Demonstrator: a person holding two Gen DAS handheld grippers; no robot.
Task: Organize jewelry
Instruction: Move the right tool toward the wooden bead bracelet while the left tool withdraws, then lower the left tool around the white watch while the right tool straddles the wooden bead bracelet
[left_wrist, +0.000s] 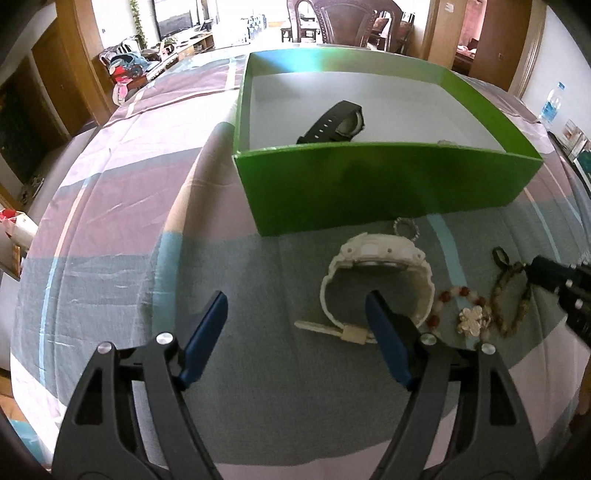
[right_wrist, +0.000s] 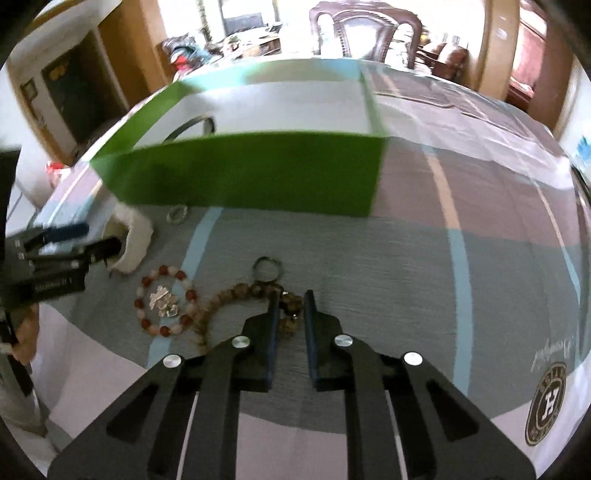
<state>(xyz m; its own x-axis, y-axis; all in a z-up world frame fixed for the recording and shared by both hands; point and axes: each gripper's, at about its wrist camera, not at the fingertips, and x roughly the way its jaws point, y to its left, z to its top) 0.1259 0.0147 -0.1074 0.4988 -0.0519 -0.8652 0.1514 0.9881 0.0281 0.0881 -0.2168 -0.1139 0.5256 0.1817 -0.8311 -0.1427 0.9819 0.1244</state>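
Now, two grippers among jewelry before the green box (left_wrist: 384, 181).
Left gripper (left_wrist: 295, 310) fingers spread wide by the white watch (left_wrist: 376, 280); right gripper (right_wrist: 290, 308) fingers narrow around the brown bracelet (right_wrist: 236, 295).

I count two watches: one black watch (left_wrist: 334, 122) inside the green box (left_wrist: 388, 181), one white watch (left_wrist: 376, 280) in front of it. Also in front of the box lie two bead bracelets, one red-and-white bracelet (right_wrist: 164, 301) and one brown bracelet (right_wrist: 236, 295), plus one small silver ring (right_wrist: 177, 214).
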